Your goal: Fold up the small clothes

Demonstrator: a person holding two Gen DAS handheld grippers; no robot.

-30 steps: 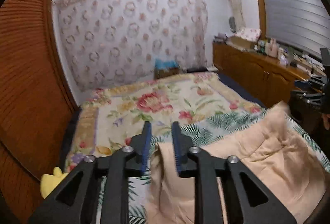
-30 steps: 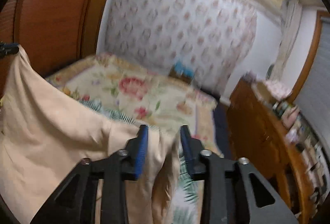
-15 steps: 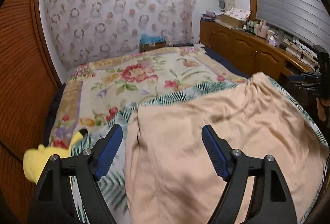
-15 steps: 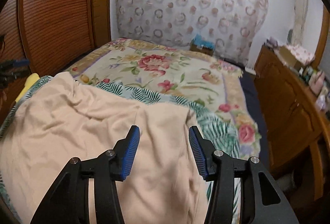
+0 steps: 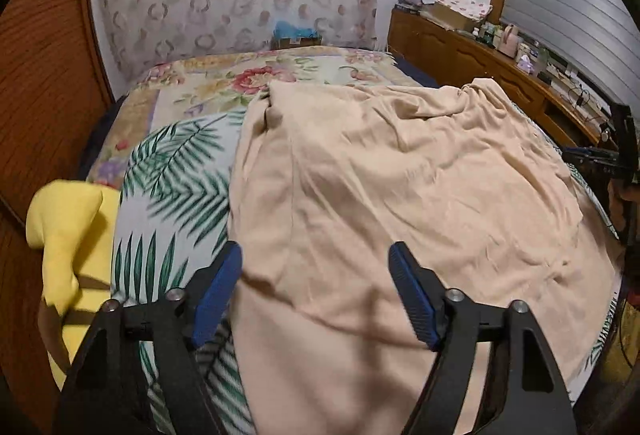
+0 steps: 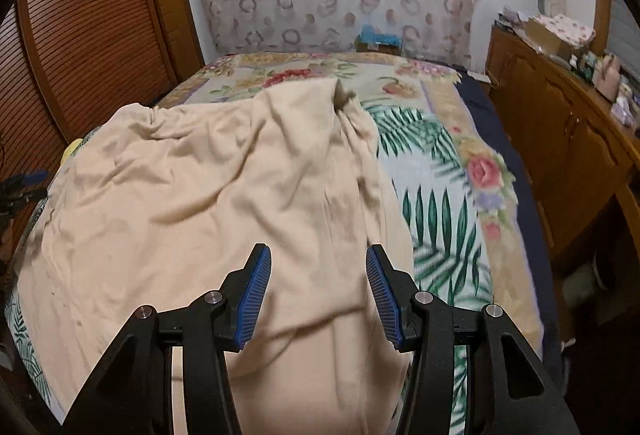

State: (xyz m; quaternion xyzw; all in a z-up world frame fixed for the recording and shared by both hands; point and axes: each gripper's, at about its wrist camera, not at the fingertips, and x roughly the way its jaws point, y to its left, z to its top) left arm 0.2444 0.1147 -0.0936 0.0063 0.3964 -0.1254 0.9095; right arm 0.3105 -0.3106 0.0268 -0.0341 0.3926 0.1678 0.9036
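A peach garment (image 5: 400, 187) lies spread and wrinkled on the floral bedspread (image 5: 176, 171). It also shows in the right wrist view (image 6: 208, 203). My left gripper (image 5: 316, 295) is open and empty, low over the garment's near left part. My right gripper (image 6: 318, 293) is open and empty, low over the garment's near right part. The right gripper also shows at the far right edge of the left wrist view (image 5: 600, 159). The left gripper shows faintly at the left edge of the right wrist view (image 6: 20, 187).
A yellow plush toy (image 5: 68, 219) lies at the bed's left edge. A wooden slatted wardrobe (image 6: 80, 19) stands left of the bed. A cluttered wooden dresser (image 6: 568, 115) runs along the right. A blue item in a box (image 5: 296, 33) sits at the head of the bed.
Both grippers let go of the garment and opened wide. The garment dropped and now lies spread on the bed. Both grippers have come lower and closer to it.
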